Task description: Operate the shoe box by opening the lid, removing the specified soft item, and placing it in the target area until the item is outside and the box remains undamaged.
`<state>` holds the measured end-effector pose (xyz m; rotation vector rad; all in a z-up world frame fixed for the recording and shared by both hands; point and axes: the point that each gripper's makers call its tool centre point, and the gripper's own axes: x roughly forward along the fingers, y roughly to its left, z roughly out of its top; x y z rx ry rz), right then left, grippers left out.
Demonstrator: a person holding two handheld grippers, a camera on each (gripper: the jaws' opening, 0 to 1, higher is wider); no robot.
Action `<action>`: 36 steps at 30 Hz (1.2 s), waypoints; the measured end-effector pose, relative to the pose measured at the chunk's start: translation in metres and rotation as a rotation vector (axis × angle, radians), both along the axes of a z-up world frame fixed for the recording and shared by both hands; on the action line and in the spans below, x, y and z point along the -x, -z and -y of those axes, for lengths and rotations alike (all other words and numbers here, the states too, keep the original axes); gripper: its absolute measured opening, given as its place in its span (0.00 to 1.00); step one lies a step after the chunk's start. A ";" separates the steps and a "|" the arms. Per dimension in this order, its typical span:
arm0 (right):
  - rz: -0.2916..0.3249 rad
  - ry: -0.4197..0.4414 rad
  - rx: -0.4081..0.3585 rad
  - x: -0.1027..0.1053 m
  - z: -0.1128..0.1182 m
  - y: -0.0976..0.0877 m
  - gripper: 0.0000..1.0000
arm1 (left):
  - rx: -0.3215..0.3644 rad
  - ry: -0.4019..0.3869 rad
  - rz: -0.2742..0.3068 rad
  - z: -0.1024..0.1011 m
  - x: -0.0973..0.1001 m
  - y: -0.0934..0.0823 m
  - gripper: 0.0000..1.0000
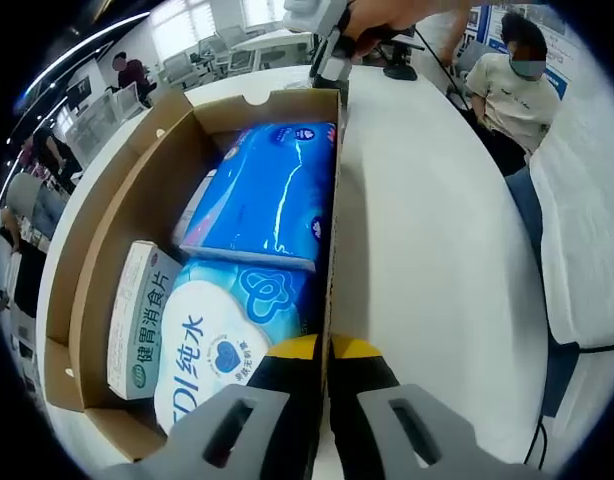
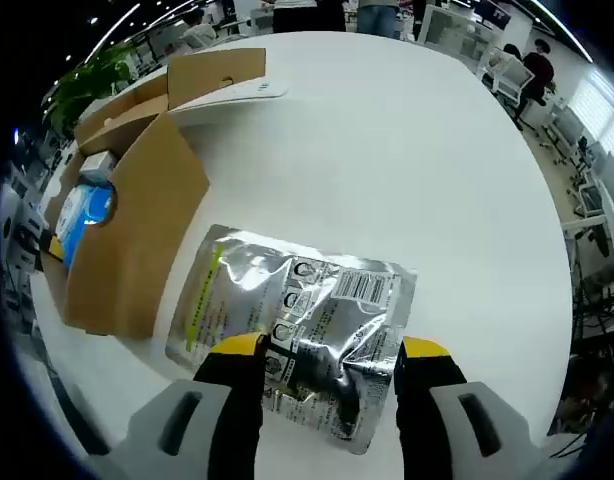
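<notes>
My right gripper (image 2: 327,365) has its fingers wide around the silver foil pouch (image 2: 292,335) lying on the counter (image 2: 417,160), outside the shoe box (image 2: 137,235). My left gripper (image 1: 322,355) pinches the box wall. I should lift away gently, without dragging the pouch.

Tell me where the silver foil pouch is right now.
In the right gripper view, the silver foil pouch lies flat on the white table, outside the cardboard box, between the right tool's open jaws.
</notes>
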<state>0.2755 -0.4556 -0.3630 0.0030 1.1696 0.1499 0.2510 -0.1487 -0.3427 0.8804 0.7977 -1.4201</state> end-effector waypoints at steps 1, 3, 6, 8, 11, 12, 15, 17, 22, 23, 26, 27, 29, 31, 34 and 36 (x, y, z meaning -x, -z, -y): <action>0.001 0.001 0.007 0.001 0.001 0.000 0.53 | -0.001 0.000 -0.003 0.000 -0.001 0.000 0.01; -0.026 -0.025 0.112 0.007 0.015 0.003 0.53 | -0.003 -0.003 -0.005 -0.001 0.000 0.000 0.01; -0.002 -0.068 0.154 0.004 0.017 0.001 0.53 | -0.005 -0.008 -0.001 -0.002 0.001 0.000 0.01; 0.001 -0.074 0.163 0.005 0.018 0.000 0.53 | -0.006 -0.008 0.000 -0.002 0.001 0.000 0.01; 0.002 -0.077 0.170 0.007 0.019 -0.002 0.53 | -0.007 -0.008 0.001 -0.002 0.001 0.000 0.01; 0.007 -0.074 0.169 0.008 0.020 -0.004 0.53 | -0.008 -0.008 0.002 -0.002 0.001 0.000 0.01; 0.029 -0.075 0.170 0.007 0.018 -0.010 0.53 | -0.009 -0.007 0.003 -0.002 0.001 -0.001 0.01; 0.048 -0.066 0.162 0.005 0.016 -0.011 0.54 | -0.009 -0.006 0.003 -0.002 0.002 -0.001 0.01; 0.106 -0.057 0.121 0.000 -0.001 -0.020 0.54 | -0.009 -0.006 0.004 -0.002 0.002 -0.001 0.01; 0.114 -0.053 0.109 0.000 -0.006 -0.021 0.54 | -0.010 -0.005 0.004 -0.002 0.002 -0.001 0.01; 0.143 -0.051 0.090 0.000 -0.017 -0.021 0.56 | -0.013 -0.003 0.005 -0.002 0.002 -0.001 0.01; 0.148 -0.048 0.083 0.002 -0.022 -0.019 0.57 | -0.014 -0.003 0.004 -0.002 0.002 0.000 0.01; 0.161 -0.040 0.080 0.004 -0.029 -0.016 0.58 | -0.013 -0.002 -0.001 -0.003 0.002 0.000 0.01; 0.158 -0.036 0.089 0.007 -0.031 -0.011 0.58 | -0.011 -0.001 0.002 -0.004 0.002 0.000 0.01; 0.152 -0.011 0.082 0.012 -0.032 -0.006 0.60 | -0.017 0.001 0.004 -0.004 0.003 0.001 0.01; 0.146 -0.013 0.101 0.017 -0.033 -0.002 0.60 | -0.018 -0.003 0.000 -0.004 0.003 0.001 0.01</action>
